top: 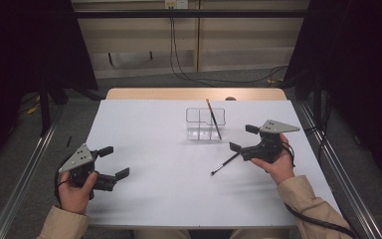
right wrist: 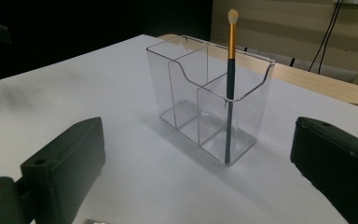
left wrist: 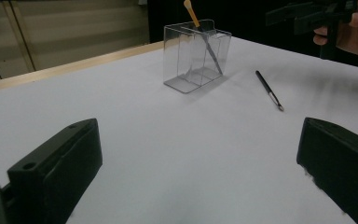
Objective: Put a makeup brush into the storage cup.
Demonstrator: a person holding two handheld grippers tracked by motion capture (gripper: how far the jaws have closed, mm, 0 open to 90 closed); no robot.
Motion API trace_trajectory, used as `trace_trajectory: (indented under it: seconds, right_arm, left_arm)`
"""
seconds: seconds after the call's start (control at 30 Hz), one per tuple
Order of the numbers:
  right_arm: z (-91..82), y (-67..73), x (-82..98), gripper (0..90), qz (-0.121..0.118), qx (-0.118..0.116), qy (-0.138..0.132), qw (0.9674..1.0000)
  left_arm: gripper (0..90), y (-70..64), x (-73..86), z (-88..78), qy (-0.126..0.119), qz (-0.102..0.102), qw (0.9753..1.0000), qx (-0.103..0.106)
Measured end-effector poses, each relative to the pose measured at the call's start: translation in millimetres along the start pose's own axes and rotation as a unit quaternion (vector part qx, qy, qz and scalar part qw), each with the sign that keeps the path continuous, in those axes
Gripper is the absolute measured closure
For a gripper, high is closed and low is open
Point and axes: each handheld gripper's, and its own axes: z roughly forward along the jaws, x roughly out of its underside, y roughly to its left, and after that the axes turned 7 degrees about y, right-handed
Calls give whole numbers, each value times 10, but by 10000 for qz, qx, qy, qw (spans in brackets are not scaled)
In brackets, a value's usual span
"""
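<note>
While both grippers gape empty, black brush [top: 225,164] lies flat on table [top: 144,134] beside right gripper [top: 244,138], tip toward near edge; left gripper [top: 113,162] near left edge. Right gripper view reveals organizer [right wrist: 205,93] dividers, upright brush [right wrist: 230,84].

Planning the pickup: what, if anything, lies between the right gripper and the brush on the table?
Nothing visible. The brush lies on bare table just left of the open right gripper, apart from the holder.
</note>
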Motion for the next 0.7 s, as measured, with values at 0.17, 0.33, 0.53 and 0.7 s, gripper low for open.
trace_trajectory:
  seconds: [0.17,0.33,0.53,0.7]
  right_arm:
    - [70,-1,-22,26,9,-29,11,10000]
    - [144,-10,-49,26,-37,-49,86,9999]
    - [219,-10,-56,24,-64,-129,202,9997]
    - [251,-11,-55,24,-77,-130,260,9995]
  left_arm:
    - [0,1,3,6,15,1,10000,5]
    - [0,4,3,2,4,6,10000,1]
    - [0,1,8,0,25,2,10000,4]
    - [0,2,9,-7,21,0,10000,-4]
